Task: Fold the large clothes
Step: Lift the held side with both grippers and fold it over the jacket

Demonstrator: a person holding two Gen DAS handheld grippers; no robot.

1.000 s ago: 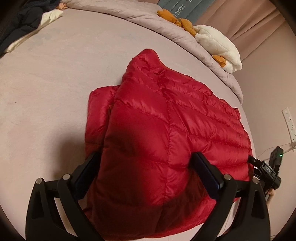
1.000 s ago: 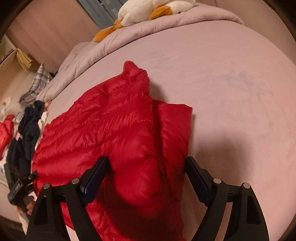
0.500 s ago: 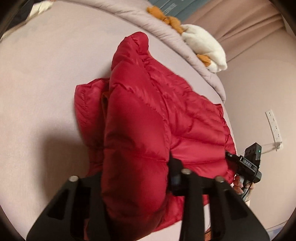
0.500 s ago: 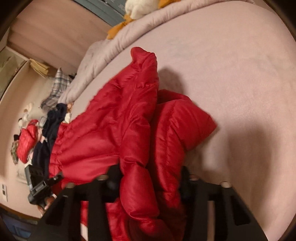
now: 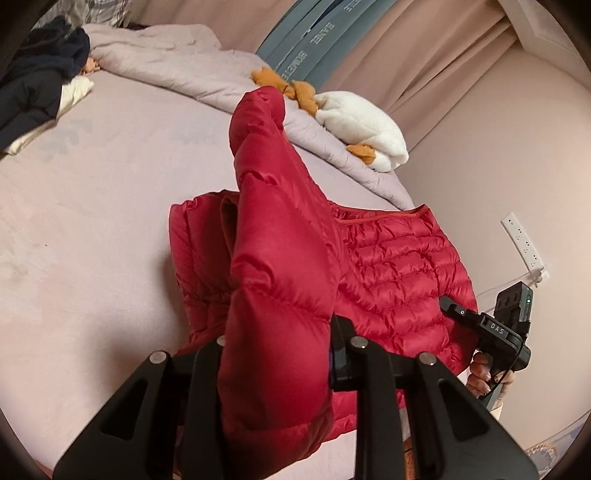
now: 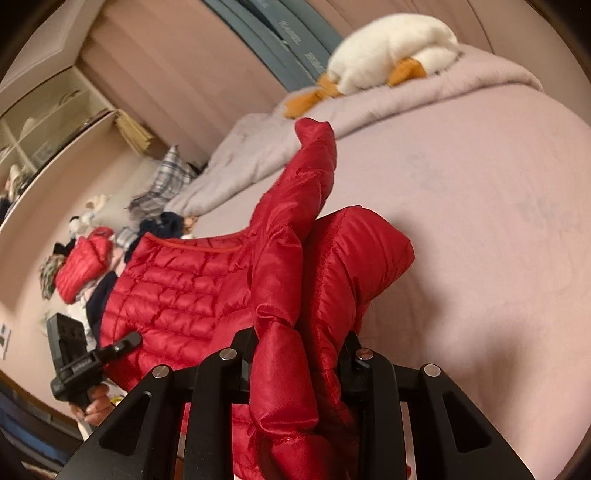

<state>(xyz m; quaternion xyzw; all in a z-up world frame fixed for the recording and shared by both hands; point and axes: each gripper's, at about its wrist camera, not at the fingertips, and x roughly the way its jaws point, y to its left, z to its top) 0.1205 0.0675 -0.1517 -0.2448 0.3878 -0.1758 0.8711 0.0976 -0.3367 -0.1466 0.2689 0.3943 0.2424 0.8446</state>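
Both grippers clamp the red down jacket (image 5: 388, 266) — the left gripper (image 5: 275, 343) and right gripper (image 6: 295, 350) have just been closing, fingers pinching bunched fabric. It hangs partly raised over the bed (image 5: 92, 221), a plush goose (image 6: 391, 55) beyond.

A pinkish sheet (image 5: 92, 206) covers the bed, wide and mostly bare. Along its far edge lies a bunched grey duvet (image 5: 192, 70), and on that duvet rests a white plush duck (image 5: 362, 122) with orange feet. Behind it stand grey-blue pillows (image 5: 314, 33) with lettering, against pale curtains (image 5: 443, 62). At one far corner of the bed lies a dark garment (image 5: 33, 88) on something cream. A white power strip (image 5: 522, 243) hangs on the wall. Across the room a plaid cloth (image 6: 166, 177) lies by the duvet's end, near a heap of clothes (image 6: 74, 266), below open shelves (image 6: 48, 122).
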